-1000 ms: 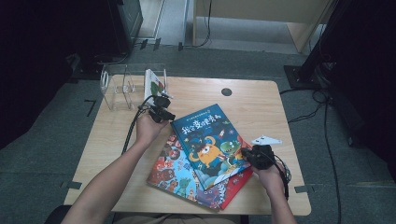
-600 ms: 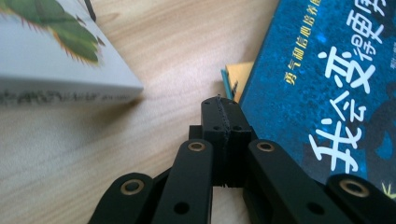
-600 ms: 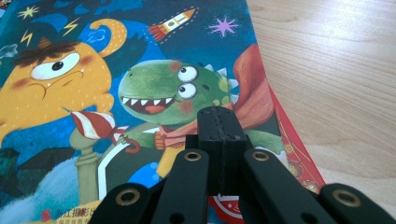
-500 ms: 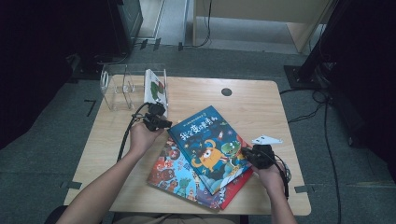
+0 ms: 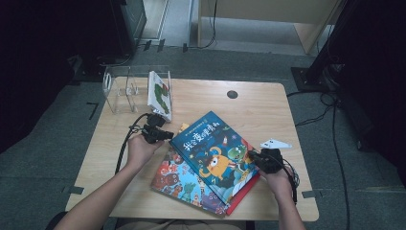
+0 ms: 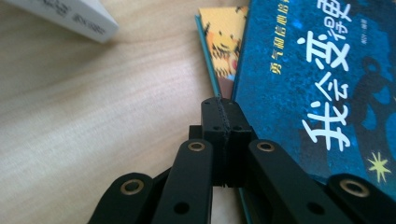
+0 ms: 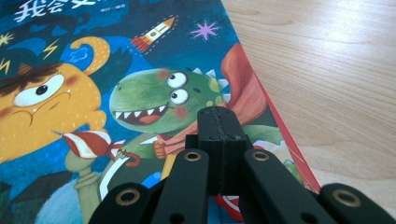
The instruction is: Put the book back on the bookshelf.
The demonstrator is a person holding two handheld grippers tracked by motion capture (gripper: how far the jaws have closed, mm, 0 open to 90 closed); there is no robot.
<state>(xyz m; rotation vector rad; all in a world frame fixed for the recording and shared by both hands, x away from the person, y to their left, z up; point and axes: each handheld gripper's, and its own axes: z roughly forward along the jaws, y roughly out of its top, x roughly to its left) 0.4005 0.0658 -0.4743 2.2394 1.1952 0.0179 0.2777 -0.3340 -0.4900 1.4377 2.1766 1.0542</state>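
Left gripper [image 6: 219, 105]: jaws pressed together, nothing between them. In the left gripper view the tips sit low over the bare wood just at the left edge of the blue book [image 6: 317, 70], beside the corner of an orange-covered book [image 6: 223, 42] that peeks out from under it. From the high view this gripper [image 5: 162, 135] is at the blue book's [image 5: 215, 151] upper left corner, held in the person's left hand [image 5: 139, 151].

Right gripper [image 7: 217, 116]: jaws also together, empty. In the right gripper view the tips lie over the cover of the blue book [image 7: 116, 70], on the green dinosaur picture near its right edge; contact with the cover cannot be told. High view puts this gripper [image 5: 254, 156] at the book's lower right side, right hand [image 5: 277, 179] behind it.

Blue book lies face up, skewed, on top of a stack: a red patterned book [image 5: 179, 179] below it, a red edge showing at the lower right. Stack rests on the wooden table [image 5: 268, 110].

Farther off, upper left of the table: a clear acrylic stand [image 5: 119, 88] with one white book [image 5: 159, 93] standing in it
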